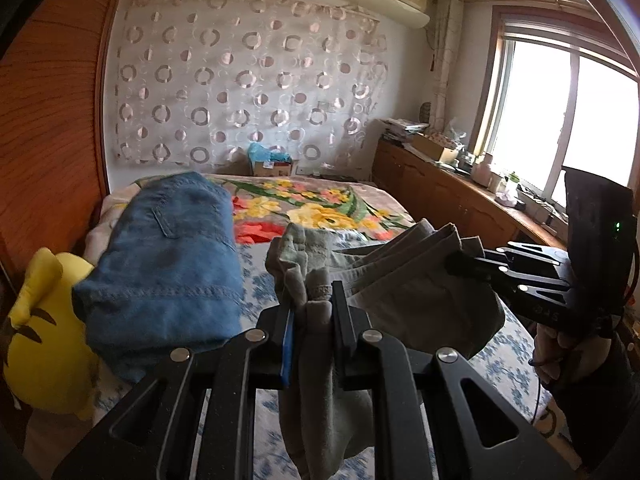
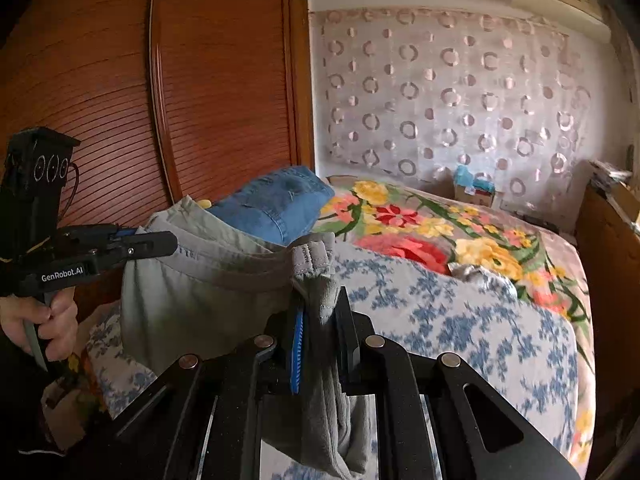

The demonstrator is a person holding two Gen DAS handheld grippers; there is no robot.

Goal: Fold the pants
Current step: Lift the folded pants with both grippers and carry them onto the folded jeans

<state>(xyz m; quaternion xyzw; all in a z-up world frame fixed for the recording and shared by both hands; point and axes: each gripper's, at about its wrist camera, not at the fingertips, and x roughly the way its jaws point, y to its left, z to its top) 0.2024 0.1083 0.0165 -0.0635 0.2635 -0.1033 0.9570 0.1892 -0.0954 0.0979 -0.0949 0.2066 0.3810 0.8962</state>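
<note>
A bedroom, with a circle-patterned curtain (image 1: 248, 80) across the far wall, a wooden wardrobe (image 2: 120, 80) along one side and a bright window (image 1: 560, 120) on the other. The bed (image 2: 460, 320) fills the middle, blue-flowered sheet at the near end, a big floral blanket (image 2: 420, 224) towards the far edge. Folded blue jeans (image 1: 172, 256) sit at the bed's wardrobe-side edge, just beside a yellow plush toy (image 1: 44, 328) at the near corner.

And here are the grey pants (image 1: 400, 280), lifted off the sheet over the near end of the bed, stretched between the two grippers and sagging in the middle! The left gripper (image 1: 312, 304) has its jaws clamped on a bunched end of the fabric, cloth hanging down between the fingers. The right gripper (image 2: 320, 308) pinches the other end the same way, jaws tight on the cloth. In the right wrist view, a hand (image 2: 40, 320) grips the left tool's handle at the left edge of the picture.
</note>
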